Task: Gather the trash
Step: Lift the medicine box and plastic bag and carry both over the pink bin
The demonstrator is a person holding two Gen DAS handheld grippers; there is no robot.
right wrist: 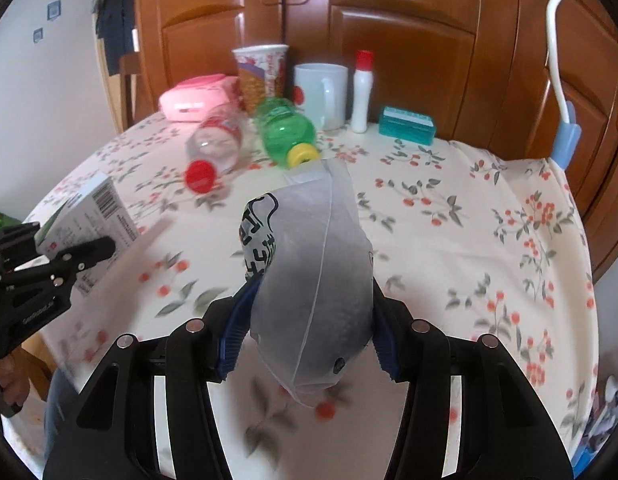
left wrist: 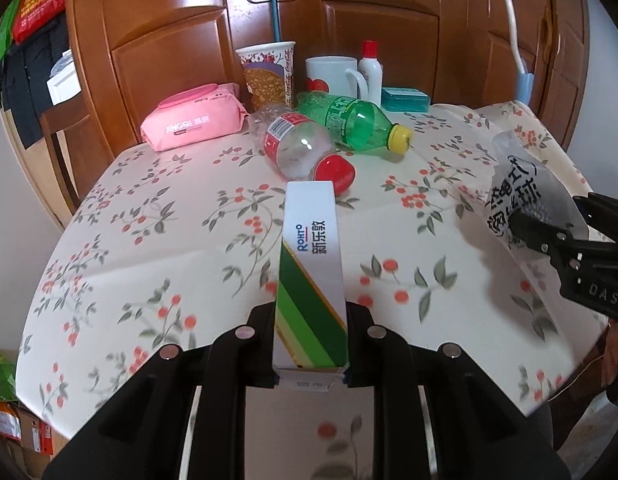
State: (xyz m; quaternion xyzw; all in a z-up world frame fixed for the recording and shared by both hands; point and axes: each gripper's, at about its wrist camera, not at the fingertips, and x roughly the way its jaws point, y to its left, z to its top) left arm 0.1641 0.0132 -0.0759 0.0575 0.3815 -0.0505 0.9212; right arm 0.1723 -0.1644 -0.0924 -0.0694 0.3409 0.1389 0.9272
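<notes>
My left gripper (left wrist: 311,312) is shut on a narrow white carton with green stripes (left wrist: 311,276), held above the flowered tablecloth (left wrist: 169,240). The right gripper (right wrist: 311,312) is shut on a frosted plastic pouch with black lettering (right wrist: 313,280), its blue pads pressing both sides. Each gripper shows in the other's view: the right gripper (left wrist: 549,224) with the pouch (left wrist: 521,184) at the right edge, the left gripper (right wrist: 85,256) with the carton (right wrist: 93,216) at the left edge. An empty clear bottle with a red cap (left wrist: 301,146) and an empty green bottle with a yellow cap (left wrist: 357,124) lie on their sides further back.
Along the table's far edge stand a pink wipes pack (left wrist: 193,120), a paper cup (left wrist: 269,74), a white mug (left wrist: 335,76), a small white bottle with a red cap (left wrist: 370,68) and a teal box (left wrist: 405,99). Wooden cabinet doors (left wrist: 389,20) rise behind. A person's hand (right wrist: 7,384) shows low left.
</notes>
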